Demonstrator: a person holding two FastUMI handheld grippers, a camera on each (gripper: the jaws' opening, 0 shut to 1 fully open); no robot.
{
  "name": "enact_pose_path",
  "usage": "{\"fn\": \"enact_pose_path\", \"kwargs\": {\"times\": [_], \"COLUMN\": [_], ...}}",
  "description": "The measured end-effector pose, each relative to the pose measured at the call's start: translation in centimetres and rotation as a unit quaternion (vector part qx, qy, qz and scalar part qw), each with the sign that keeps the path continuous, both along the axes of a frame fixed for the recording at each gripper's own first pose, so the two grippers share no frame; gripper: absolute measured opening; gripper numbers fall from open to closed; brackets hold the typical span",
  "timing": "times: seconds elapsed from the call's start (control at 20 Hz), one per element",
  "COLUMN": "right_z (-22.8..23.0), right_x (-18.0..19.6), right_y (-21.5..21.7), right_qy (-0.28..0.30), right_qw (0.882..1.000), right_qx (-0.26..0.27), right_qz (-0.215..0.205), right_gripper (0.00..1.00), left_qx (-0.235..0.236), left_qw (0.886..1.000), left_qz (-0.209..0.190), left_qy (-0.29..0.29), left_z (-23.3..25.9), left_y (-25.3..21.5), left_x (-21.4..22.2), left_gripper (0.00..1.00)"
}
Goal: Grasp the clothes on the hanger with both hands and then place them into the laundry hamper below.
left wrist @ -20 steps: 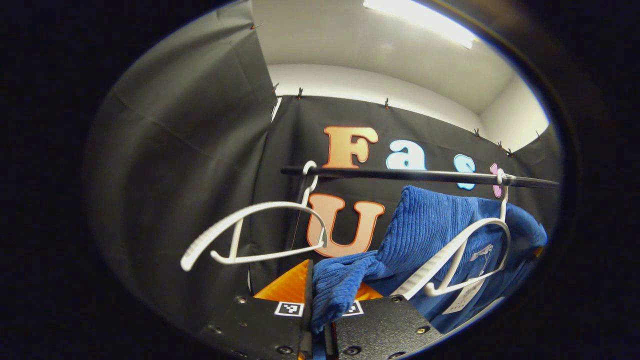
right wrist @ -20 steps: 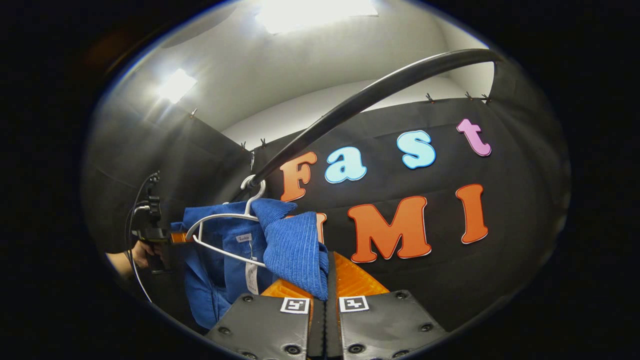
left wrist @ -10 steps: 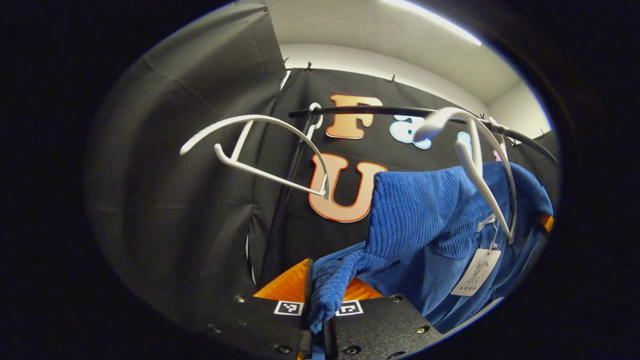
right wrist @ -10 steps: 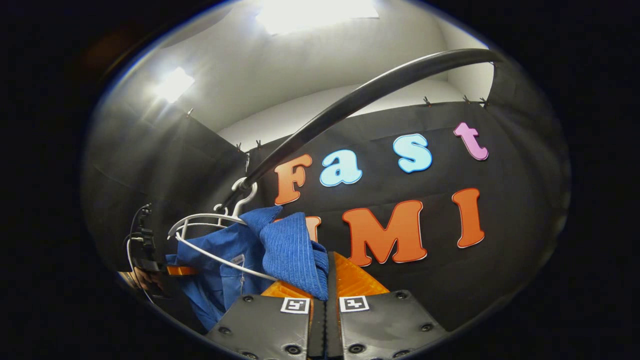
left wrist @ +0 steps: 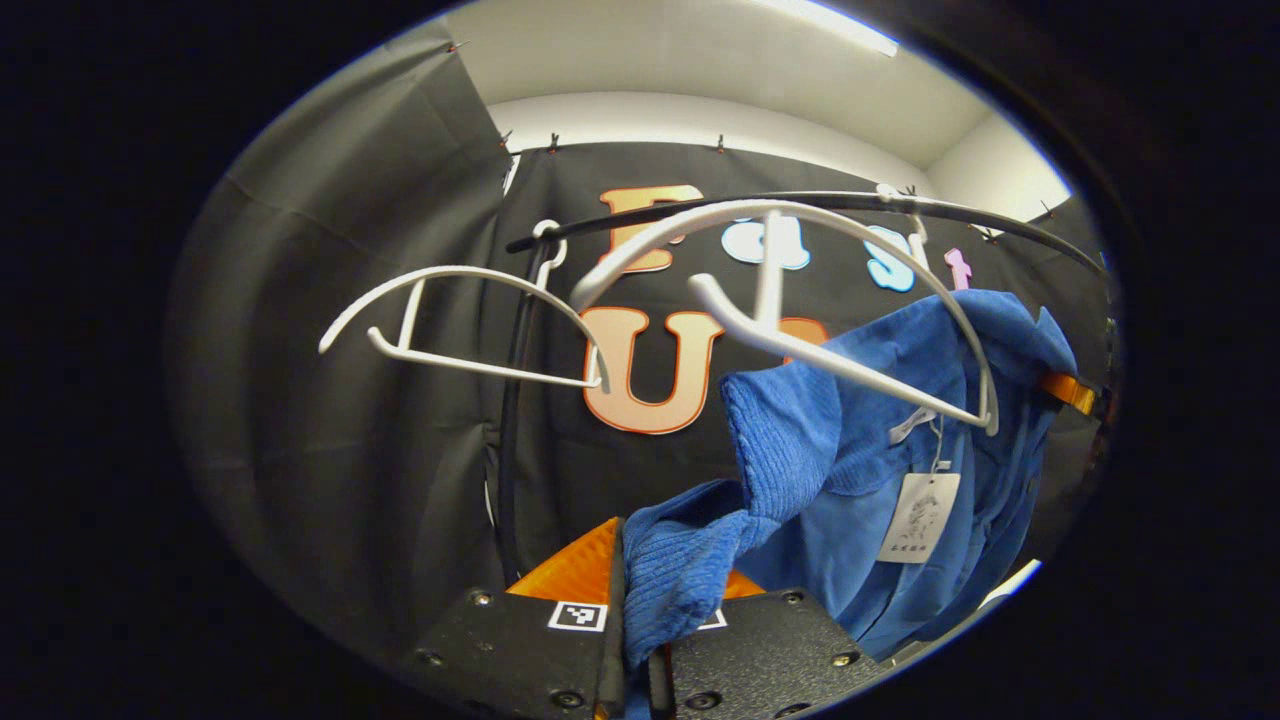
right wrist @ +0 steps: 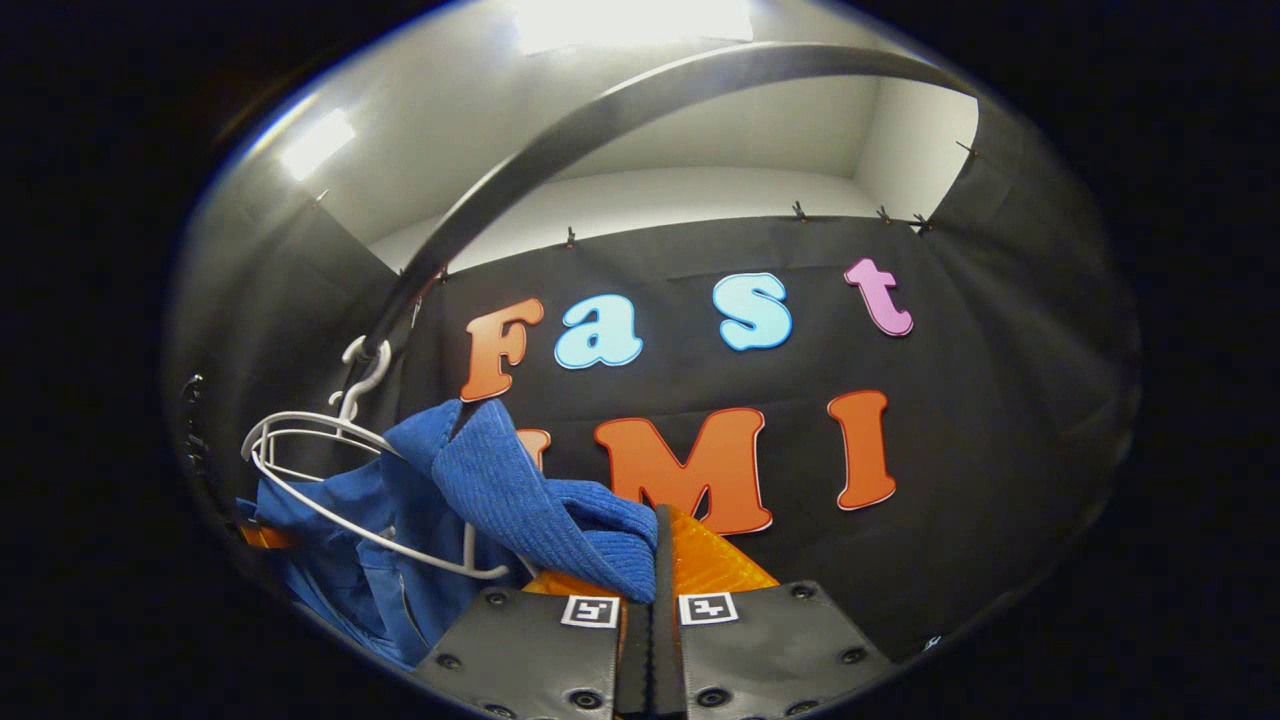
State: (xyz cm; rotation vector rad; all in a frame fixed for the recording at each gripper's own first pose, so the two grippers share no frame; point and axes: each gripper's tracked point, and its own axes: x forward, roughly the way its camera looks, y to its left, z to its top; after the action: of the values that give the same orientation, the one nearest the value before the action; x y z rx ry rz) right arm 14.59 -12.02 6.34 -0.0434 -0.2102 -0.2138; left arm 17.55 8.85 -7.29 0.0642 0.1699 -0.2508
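A blue corduroy garment point(left wrist: 850, 470) hangs stretched between my two grippers. My left gripper point(left wrist: 640, 625) is shut on one corner of the cloth, which bunches between its fingers. In the right gripper view my right gripper point(right wrist: 652, 590) is shut on the other corner of the garment point(right wrist: 540, 500). The white hanger point(left wrist: 800, 290) that bore it is tipped up on the black rail point(left wrist: 800, 200), its right end still under the collar; in the right gripper view the hanger point(right wrist: 330, 480) lies over the cloth. A paper tag point(left wrist: 918, 515) dangles inside the collar.
A second white hanger point(left wrist: 450, 320) hangs bare on the rail to the left, beside a black upright pole point(left wrist: 510, 400). The rail point(right wrist: 600, 110) arcs overhead in the right gripper view. Black cloth walls close in behind and on both sides.
Both grippers have come down with the garment. Its left shoulder has slid off the hanger, which has swung up and tilted. The rail has risen in both views.
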Motion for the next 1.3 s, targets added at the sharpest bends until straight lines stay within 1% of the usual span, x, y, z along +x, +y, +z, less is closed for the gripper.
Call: {"fn": "enact_pose_path", "kwargs": {"times": [0.1, 0.2, 0.45, 0.65, 0.75, 0.9, 1.1, 1.3], "right_z": [-0.8, -1.7, -4.2, -5.3, -5.8, -6.4, -8.4, -11.7], "right_x": [0.8, 0.7, 0.4, -1.6, -2.4, -3.3, -3.6, -3.2], "right_y": [-1.7, -3.5, -6.3, -8.3, -8.3, -7.0, -3.2, 1.3], "right_qy": [0.009, 0.016, 0.049, 0.062, 0.071, 0.079, 0.098, 0.135], "right_qw": [1.000, 0.999, 0.997, 0.995, 0.995, 0.995, 0.995, 0.989], "right_qx": [0.011, 0.018, 0.022, 0.010, 0.011, 0.011, 0.009, 0.011], "right_qz": [-0.015, -0.028, -0.052, -0.077, -0.075, -0.055, -0.001, 0.055], "right_gripper": [0.08, 0.09, 0.09, 0.08, 0.08, 0.08, 0.08, 0.08], "left_qx": [0.005, 0.002, -0.017, -0.028, -0.035, -0.033, -0.023, -0.038], "left_qw": [1.000, 1.000, 0.999, 0.998, 0.997, 0.997, 0.995, 0.991], "left_qz": [-0.016, -0.030, -0.042, -0.045, -0.046, -0.044, -0.047, -0.057], "left_qy": [-0.003, -0.002, 0.024, 0.038, 0.047, 0.059, 0.079, 0.113], "left_z": [0.0, -0.3, -2.6, -4.7, -5.2, -6.0, -7.6, -9.4], "left_y": [-1.8, -3.4, -5.9, -6.5, -6.7, -7.5, -8.9, -10.8], "left_x": [-0.5, -0.8, -1.1, -1.5, -2.3, -3.4, -5.4, -6.8], "left_gripper": [0.11, 0.11, 0.11, 0.11, 0.11, 0.11, 0.11, 0.11]}}
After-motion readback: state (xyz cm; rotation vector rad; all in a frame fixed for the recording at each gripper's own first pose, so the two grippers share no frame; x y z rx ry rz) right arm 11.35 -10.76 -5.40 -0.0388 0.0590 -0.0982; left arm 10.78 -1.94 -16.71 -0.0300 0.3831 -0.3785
